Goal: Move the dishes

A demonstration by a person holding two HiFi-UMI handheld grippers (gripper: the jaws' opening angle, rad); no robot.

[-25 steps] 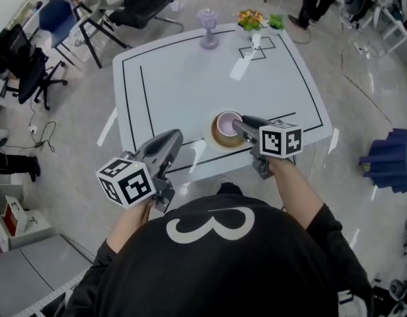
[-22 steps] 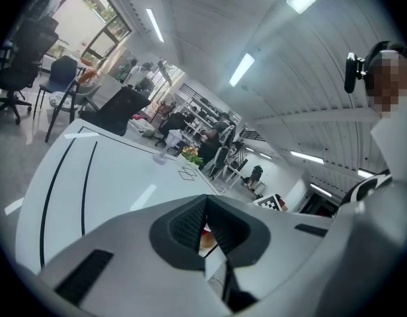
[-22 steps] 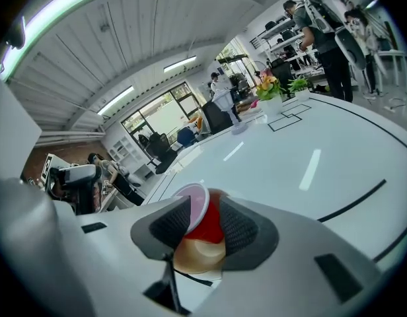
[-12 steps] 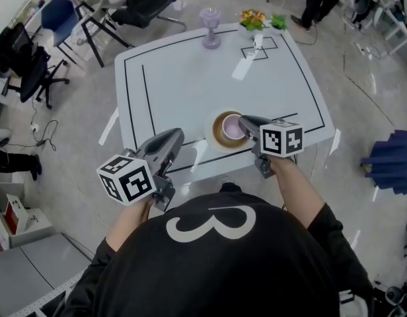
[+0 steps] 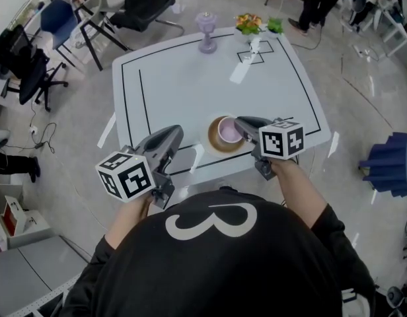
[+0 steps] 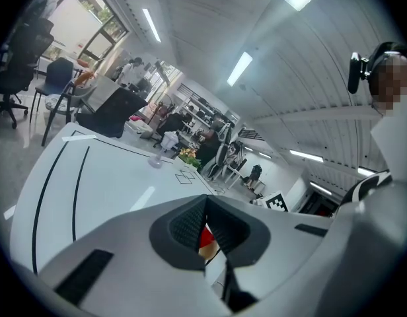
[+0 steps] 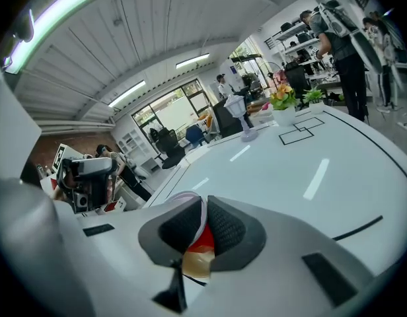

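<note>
A lilac cup point(image 5: 226, 129) stands on a brown saucer point(image 5: 215, 142) near the front edge of the white table point(image 5: 190, 78). My right gripper point(image 5: 238, 125) is shut on the cup's right rim. In the right gripper view the thin pale rim point(image 7: 184, 196) is pinched between the dark pads point(image 7: 228, 228) of the right gripper point(image 7: 203, 222). My left gripper point(image 5: 174, 135) hovers over the table's front edge, left of the saucer and apart from it. The left gripper point(image 6: 205, 222) has its jaws pressed together with nothing between them.
A purple goblet point(image 5: 206, 32), a flower pot point(image 5: 248, 23) and a green plant point(image 5: 276, 24) stand at the table's far edge. Black tape lines mark the tabletop. Office chairs point(image 5: 141, 2) stand beyond the table; a blue object point(image 5: 392, 160) is on the floor at right.
The right gripper and the cup have shifted slightly over the saucer. The left gripper has barely moved.
</note>
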